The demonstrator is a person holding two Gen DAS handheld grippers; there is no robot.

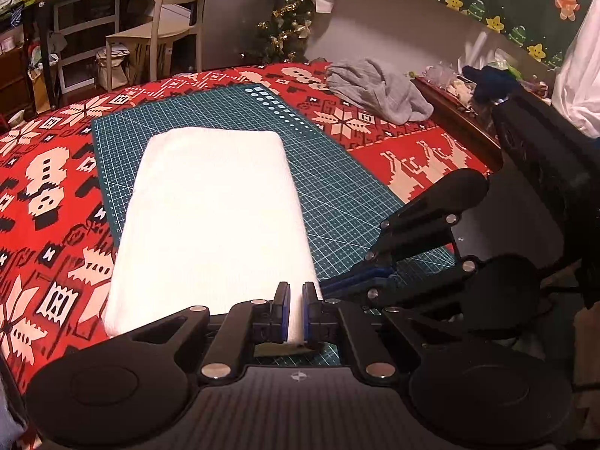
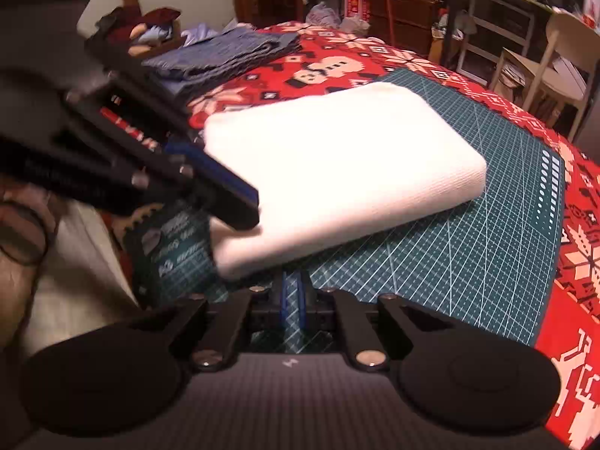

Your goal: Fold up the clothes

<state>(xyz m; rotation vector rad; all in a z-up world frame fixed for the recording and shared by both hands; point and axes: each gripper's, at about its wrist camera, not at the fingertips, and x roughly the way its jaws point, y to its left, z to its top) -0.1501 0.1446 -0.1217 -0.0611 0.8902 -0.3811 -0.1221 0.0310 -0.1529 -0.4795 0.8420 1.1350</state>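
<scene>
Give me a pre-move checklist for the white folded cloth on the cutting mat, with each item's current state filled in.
1. Left gripper pinching the near edge of the white folded cloth: ok, cloth sits between its pads.
2. Right gripper shut: ok; whether it holds any cloth: cannot tell, only the mat shows past its pads.
3. Cloth lies on the green cutting mat: not ok, its left edge overhangs onto the red tablecloth.
4. Fold is neat and flat, no loose corners on top: ok.
5. Grey garment is apart from the cloth: ok.
6. Blue folded pile stays clear: ok.
</scene>
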